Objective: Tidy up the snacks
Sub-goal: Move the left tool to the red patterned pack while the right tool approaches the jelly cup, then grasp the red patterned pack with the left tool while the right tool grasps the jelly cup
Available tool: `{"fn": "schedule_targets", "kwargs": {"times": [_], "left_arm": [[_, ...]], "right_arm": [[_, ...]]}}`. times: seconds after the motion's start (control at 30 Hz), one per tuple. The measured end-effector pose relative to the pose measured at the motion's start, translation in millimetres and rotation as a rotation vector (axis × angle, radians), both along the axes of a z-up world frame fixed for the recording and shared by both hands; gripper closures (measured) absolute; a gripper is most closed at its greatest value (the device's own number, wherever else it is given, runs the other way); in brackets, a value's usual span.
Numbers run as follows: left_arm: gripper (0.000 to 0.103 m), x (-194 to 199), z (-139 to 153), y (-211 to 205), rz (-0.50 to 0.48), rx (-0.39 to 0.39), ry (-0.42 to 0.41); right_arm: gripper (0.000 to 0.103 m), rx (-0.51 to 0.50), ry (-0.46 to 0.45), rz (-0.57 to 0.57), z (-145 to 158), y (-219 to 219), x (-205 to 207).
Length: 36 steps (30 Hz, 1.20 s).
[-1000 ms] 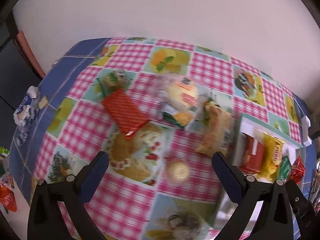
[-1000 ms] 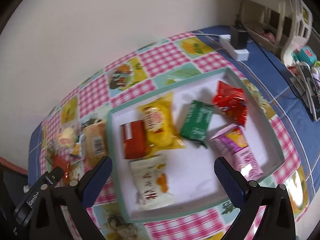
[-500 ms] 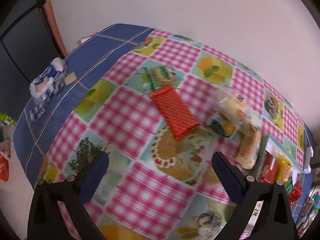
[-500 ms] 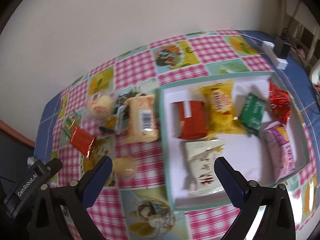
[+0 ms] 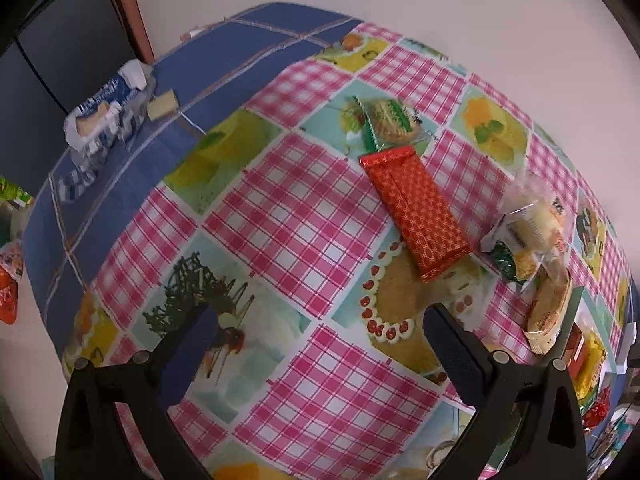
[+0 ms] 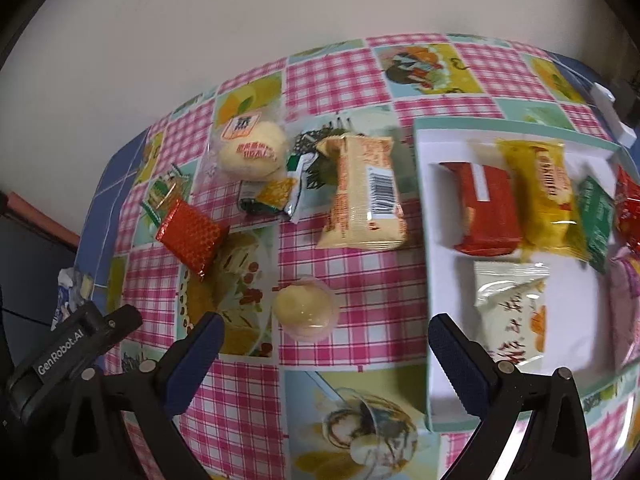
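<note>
A checked tablecloth (image 6: pixel 352 288) in pink with food pictures covers the table, and a blue cloth (image 5: pixel 132 160) shows along its 9 o'clock side in the left wrist view. A white tray (image 6: pixel 444 364) with a green rim fills the 3 o'clock side of the right wrist view. In it lie a red packet (image 6: pixel 486 212), a yellow packet (image 6: pixel 550 204) just beside it, a green packet (image 6: pixel 598 220), a white packet (image 6: pixel 512 316) at 4 o'clock, and more wrappers cut off by the edge.

Loose snacks lie on the cloth outside the tray. A tan packet with a barcode (image 6: pixel 364 196) sits just beside the tray's rim at 12 o'clock. A wrapped bun (image 6: pixel 250 150) lies at 11 o'clock, with a small green-and-yellow wrapper (image 6: pixel 272 196) touching it. A red patterned bar (image 5: pixel 416 208) lies at 10 o'clock in the right view, its far end against a green biscuit packet (image 5: pixel 386 122). A small jelly cup (image 6: pixel 306 306) sits near the centre.

The left gripper (image 5: pixel 320 340) is spread wide over bare cloth, holding nothing. The right gripper (image 6: pixel 326 344) is also wide and empty, the jelly cup just ahead between its fingers.
</note>
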<state>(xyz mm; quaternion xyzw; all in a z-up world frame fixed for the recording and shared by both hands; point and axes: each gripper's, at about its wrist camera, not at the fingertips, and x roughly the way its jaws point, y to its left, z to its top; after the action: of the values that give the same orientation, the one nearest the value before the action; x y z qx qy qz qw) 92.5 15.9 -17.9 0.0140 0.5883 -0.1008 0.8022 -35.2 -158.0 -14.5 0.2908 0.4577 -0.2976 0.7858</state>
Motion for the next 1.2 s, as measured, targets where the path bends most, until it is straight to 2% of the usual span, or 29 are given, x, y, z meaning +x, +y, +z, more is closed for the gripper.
{"fn": "schedule_targets", "kwargs": {"times": [0.27,0.5,0.6,0.77,0.83,1.1,1.2], "left_arm": [[0.001,12,-29,-8,0.010,-0.010,0.064],[0.001,25,-47,-17,-0.001,-0.019,0.114],[0.001,29,-54,-24,-0.015,0.019,0.129],[0.001,34,-61,-31,-0.007,0.016,0.149],[0.001,36,-63,-30,-0.001,0.013,0.155],[0.001,43,-74,-17,0.014,-0.015,0.174],[0.001,43,-74,-17,0.011,-0.025,0.176]], "right_arm": [[0.015,-0.026,0.058,0.065,-23,2,21],[0.020,-0.029,0.097,0.095,-41,4,32],[0.021,-0.087,0.131,0.110,-43,9,38],[0.025,-0.187,0.201,0.148,-49,20,47],[0.026,-0.200,0.197,0.156,-50,23,48],[0.040,-0.205,0.184,0.143,-46,15,41],[0.052,-0.215,0.182,0.128,-42,9,35]]}}
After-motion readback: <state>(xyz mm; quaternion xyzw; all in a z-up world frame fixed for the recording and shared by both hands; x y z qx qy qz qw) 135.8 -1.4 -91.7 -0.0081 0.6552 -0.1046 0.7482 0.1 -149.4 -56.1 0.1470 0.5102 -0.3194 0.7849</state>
